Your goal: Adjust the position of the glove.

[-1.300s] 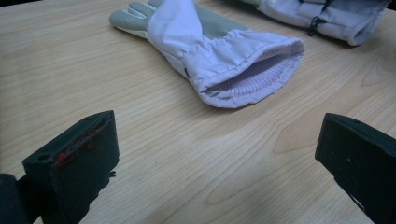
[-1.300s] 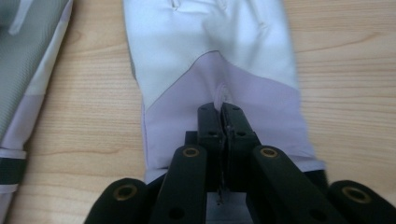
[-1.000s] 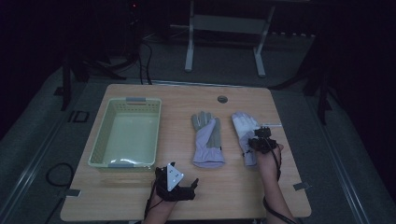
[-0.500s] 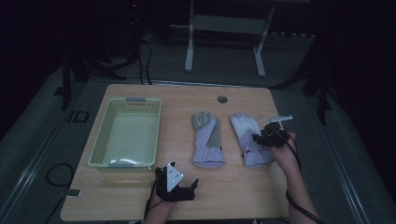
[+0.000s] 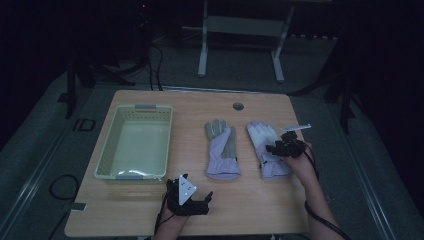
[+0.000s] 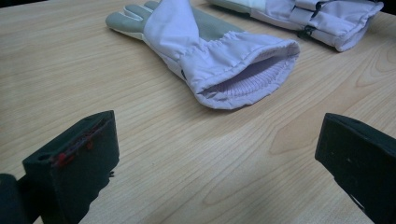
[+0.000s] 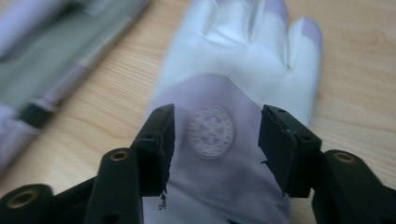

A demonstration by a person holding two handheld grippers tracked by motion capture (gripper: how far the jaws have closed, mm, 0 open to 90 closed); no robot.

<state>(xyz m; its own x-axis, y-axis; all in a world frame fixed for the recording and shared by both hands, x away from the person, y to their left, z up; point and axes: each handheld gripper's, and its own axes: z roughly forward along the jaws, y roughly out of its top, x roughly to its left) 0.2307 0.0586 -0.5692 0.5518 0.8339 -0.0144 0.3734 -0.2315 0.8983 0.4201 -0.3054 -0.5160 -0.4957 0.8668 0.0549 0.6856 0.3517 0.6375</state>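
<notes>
Two pale lilac work gloves lie flat on the wooden table, fingers pointing away from the person. The left glove shows a grey palm, and its open cuff faces my left gripper, which rests low near the front edge with its jaws wide apart and nothing between them. My right gripper hovers over the right glove. Its jaws have just been opening and now straddle the round emblem on the glove's back without pressing on it.
An empty pale green plastic basket stands on the left half of the table. A round cable hole sits near the far edge. Beyond the table are a dark floor, cables and a metal stand.
The right hand has shifted a little to the right over the right glove, and its jaws have spread apart. The left gripper and both gloves stay where they were.
</notes>
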